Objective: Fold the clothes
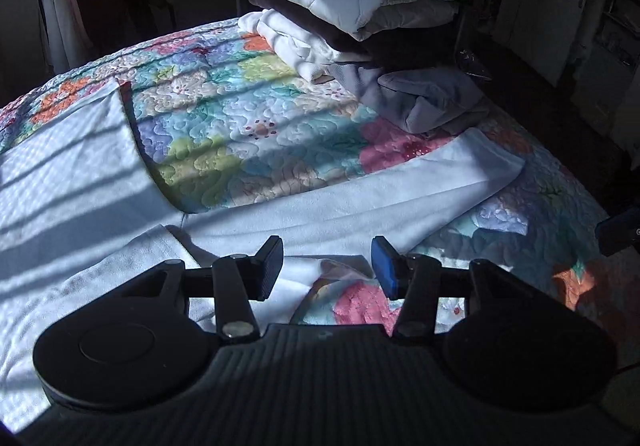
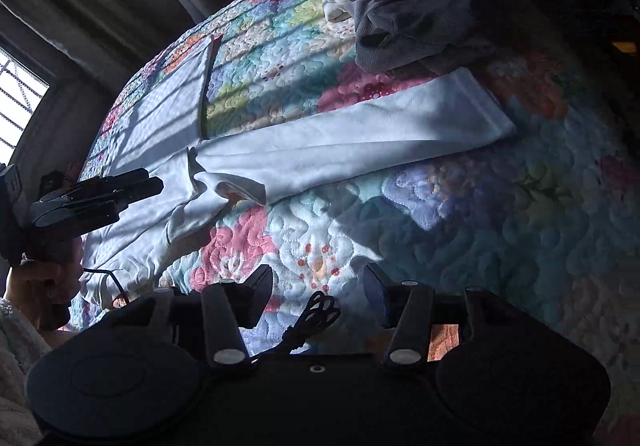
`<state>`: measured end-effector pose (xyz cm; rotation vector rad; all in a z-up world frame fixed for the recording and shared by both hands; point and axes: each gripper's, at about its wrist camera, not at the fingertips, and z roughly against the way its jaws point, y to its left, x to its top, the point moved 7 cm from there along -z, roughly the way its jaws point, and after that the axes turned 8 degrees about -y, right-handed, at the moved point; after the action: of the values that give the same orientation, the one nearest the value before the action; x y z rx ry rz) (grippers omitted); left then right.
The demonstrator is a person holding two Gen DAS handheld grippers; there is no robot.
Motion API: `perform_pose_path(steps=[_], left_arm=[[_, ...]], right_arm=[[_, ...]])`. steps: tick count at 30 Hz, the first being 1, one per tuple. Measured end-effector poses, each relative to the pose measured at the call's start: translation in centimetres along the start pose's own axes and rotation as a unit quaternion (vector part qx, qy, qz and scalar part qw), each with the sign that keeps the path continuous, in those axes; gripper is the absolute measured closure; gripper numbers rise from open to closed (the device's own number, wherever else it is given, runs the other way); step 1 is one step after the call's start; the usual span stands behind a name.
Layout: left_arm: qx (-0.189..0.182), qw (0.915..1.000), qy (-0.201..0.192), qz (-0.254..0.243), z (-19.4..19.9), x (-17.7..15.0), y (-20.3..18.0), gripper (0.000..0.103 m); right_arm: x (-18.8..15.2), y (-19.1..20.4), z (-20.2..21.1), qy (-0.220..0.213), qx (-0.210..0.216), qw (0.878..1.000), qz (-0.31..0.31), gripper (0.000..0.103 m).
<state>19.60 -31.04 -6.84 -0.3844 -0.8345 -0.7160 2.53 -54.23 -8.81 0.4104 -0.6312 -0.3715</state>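
On the floral quilt (image 1: 248, 113) the white long-sleeved top (image 1: 280, 213) lies spread with one sleeve out flat for folding, and you hold the left gripper (image 1: 326, 266) and right gripper (image 2: 318, 288) part-open, both empty.

left gripper (image 1: 326, 266): jaws apart, empty, tilted down | right gripper (image 2: 318, 286): jaws apart, empty, tilted down
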Motion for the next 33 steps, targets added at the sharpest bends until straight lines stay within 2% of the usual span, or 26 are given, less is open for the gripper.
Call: perform_pose_path(steps=[2, 5, 8, 13, 16, 18, 20, 21, 22, 24, 25, 26, 29, 31, 33], left_arm=[[-0.021, 0.9994, 0.006, -0.028, -2.2, -0.2, -1.7, 0.050], [-0.025, 0.9954, 0.019, -0.091, -5.7, -1.3, -4.0, 0.049], [-0.031, 0.9893, 0.033, -0.139, -8.6, -2.6, -5.7, 0.049], [-0.062, 0.9858, 0.042, -0.150, -10.8, -4.1, -7.1, 0.049], [-0.068, 0.9838, 0.054, -0.157, -11.9, -4.8, -7.2, 0.049], [-0.059, 0.9842, 0.067, -0.152, -12.8, -5.1, -6.8, 0.050], [-0.049, 0.9858, 0.076, -0.142, -13.3, -5.2, -6.2, 0.062], [-0.040, 0.9866, 0.079, -0.137, -13.5, -5.2, -5.7, 0.079], [-0.035, 0.9881, 0.080, -0.127, -13.6, -5.0, -5.2, 0.087], [-0.037, 0.9913, 0.077, -0.100, -13.5, -4.9, -4.4, 0.095], [-0.039, 0.9922, 0.076, -0.091, -13.3, -4.8, -4.1, 0.096], [-0.040, 0.9927, 0.075, -0.085, -13.1, -4.8, -4.0, 0.096], [-0.048, 0.9946, 0.066, -0.063, -11.8, -4.6, -3.8, 0.093], [-0.061, 0.9956, 0.049, -0.053, -10.6, -3.9, -3.9, 0.081], [-0.068, 0.9962, 0.012, -0.053, -9.0, -2.8, -4.2, 0.067]], right_arm=[[0.0, -1.7, 0.4, -0.013, 0.000, 1.000, -0.007, 0.046], [1.4, -4.1, -0.3, -0.073, 0.005, 0.997, -0.023, 0.040], [2.4, -6.3, -2.8, -0.105, -0.027, 0.994, -0.022, 0.040], [3.8, -10.0, -6.6, -0.154, -0.057, 0.985, -0.061, 0.040], [4.3, -12.2, -8.4, -0.178, -0.046, 0.975, -0.123, 0.040], [4.7, -13.3, -9.3, -0.199, -0.022, 0.965, -0.168, 0.040], [5.0, -13.7, -9.8, -0.218, -0.013, 0.959, -0.183, 0.039], [5.1, -13.6, -10.0, -0.227, -0.015, 0.957, -0.182, 0.040], [5.3, -13.6, -10.3, -0.236, -0.017, 0.955, -0.180, 0.040], [5.7, -13.0, -10.6, -0.247, -0.036, 0.956, -0.154, 0.056], [5.9, -12.3, -10.7, -0.248, -0.048, 0.959, -0.130, 0.081], [6.1, -11.7, -10.9, -0.248, -0.060, 0.961, -0.105, 0.096], [6.9, -8.6, -10.0, -0.270, -0.044, 0.960, -0.058, 0.097], [7.5, -6.0, -9.3, -0.274, -0.024, 0.961, -0.023, 0.097], [8.1, -2.7, -8.6, -0.286, 0.007, 0.958, 0.000, 0.097]])
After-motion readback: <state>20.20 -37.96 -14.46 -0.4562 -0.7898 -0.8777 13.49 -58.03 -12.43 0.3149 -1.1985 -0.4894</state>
